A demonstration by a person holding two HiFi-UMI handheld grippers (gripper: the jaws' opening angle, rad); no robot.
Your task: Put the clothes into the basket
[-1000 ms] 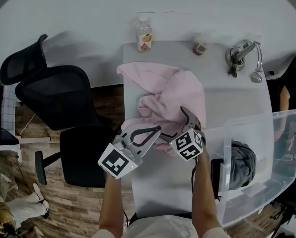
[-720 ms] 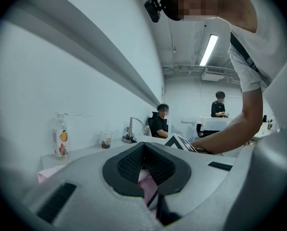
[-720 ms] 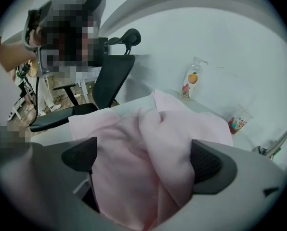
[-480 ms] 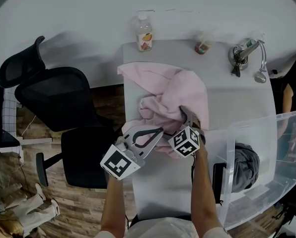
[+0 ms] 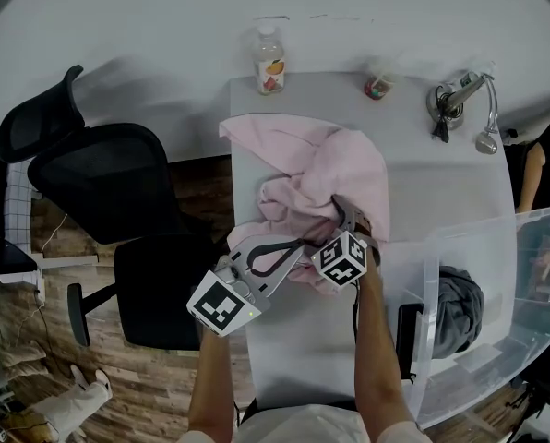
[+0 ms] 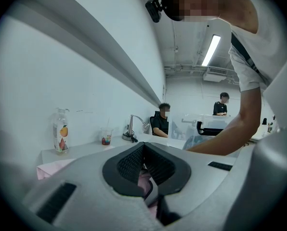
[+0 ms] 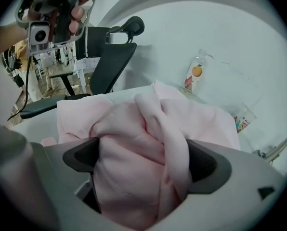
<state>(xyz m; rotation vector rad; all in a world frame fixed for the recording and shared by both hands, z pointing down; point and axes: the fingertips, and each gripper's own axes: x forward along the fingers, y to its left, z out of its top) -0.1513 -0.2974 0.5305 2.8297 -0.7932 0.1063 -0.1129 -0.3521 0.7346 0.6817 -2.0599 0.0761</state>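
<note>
While the left gripper [image 5: 299,244] is pinching the crumpled pink cloth garment [image 5: 323,166], the right gripper [image 5: 351,218] is straddling it with jaws apart, probably risking a slip

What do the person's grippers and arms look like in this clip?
Both the left gripper and right gripper have light grey bodies, dark textured jaw pads and a white cube with black square markers. Forearms are bare; the shirt is white, short-sleeved.
</note>
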